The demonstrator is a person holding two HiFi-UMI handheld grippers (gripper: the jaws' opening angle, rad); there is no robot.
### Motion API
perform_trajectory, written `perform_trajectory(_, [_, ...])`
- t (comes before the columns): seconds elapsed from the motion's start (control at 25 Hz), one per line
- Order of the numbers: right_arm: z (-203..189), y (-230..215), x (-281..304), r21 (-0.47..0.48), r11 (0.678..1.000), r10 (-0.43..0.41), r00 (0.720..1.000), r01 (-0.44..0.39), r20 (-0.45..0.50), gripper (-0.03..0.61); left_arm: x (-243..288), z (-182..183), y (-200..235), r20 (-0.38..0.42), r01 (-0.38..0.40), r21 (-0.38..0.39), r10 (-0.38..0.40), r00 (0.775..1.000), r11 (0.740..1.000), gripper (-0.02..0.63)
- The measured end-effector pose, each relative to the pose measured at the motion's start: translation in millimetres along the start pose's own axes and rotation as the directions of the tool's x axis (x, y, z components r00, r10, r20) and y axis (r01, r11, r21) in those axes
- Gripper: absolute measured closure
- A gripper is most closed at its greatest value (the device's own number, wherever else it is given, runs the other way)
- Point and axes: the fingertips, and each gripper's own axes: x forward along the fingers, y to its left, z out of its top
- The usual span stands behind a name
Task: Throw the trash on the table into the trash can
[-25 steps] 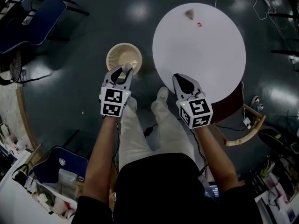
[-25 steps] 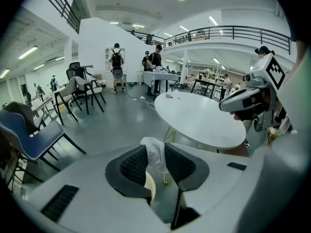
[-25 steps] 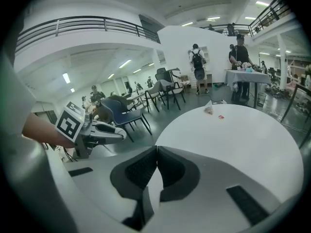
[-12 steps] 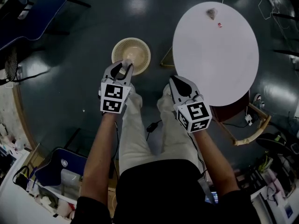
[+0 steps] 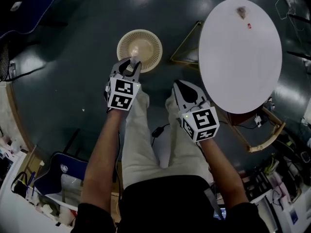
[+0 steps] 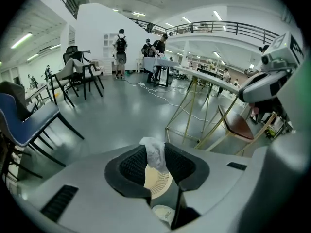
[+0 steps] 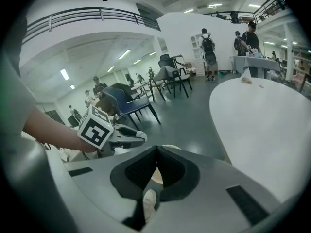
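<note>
Head view: left gripper (image 5: 131, 67) is clamping a crumpled white tissue (image 6: 155, 153) over the near rim of a round beige slotted plastic trash can (image 5: 125, 41). Right gripper (image 5: 184, 87) is hanging w/ jaws together, empty, near a round white table (image 5: 240, 67).

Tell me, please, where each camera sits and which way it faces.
Head view: on the person's head, steeply down at trash can and table; forearms, legs, both grippers show.
Left gripper view: on the left gripper, along jaws shut on a tissue, trash can beyond.
Right gripper view: on the right gripper, along empty shut jaws, table alongside.
Shared: first two show the tissue.
</note>
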Motion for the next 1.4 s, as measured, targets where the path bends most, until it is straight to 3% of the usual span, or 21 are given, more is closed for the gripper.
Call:
perform_trajectory(0.24, [-30, -2, 45, 0.017, 1.000, -0.007, 0.999, 0.008, -0.032, 0.561, 44, -38, 9, -0.039, 0.028, 0.015, -0.028, 0.999, 0.999, 0.494])
perform_trajectory(0.48, [-59, -11, 81, 0.048, 0.999, -0.019, 0.999, 0.022, -0.050, 0.561, 92, -66, 16, -0.029, 0.039, 0.034, -0.038, 0.999, 0.999, 0.494])
perform_trajectory(0.96, [-92, -32, 140, 0.055, 0.998, -0.039, 0.996, 0.044, -0.079, 0.560, 155, -121, 46, -0.058, 0.058, -0.040, -0.060, 0.996, 0.998, 0.494])
perform_trajectory(1.12, [-95, -35, 150, 0.056, 0.997, -0.044, 0.995, 0.049, -0.089, 0.561, 166, -129, 51, -0.070, 0.070, -0.061, -0.074, 0.995, 0.996, 0.466])
perform_trajectory(1.24, [-95, -38, 156, 0.061, 0.997, -0.044, 0.995, 0.050, -0.093, 0.561, 173, -132, 52, -0.074, 0.081, -0.073, -0.086, 0.993, 0.994, 0.389])
perform_trajectory(1.4, [-95, -35, 162, 0.053, 0.998, -0.039, 0.995, 0.044, -0.096, 0.561, 177, -134, 55, -0.075, 0.083, -0.076, -0.089, 0.993, 0.994, 0.387])
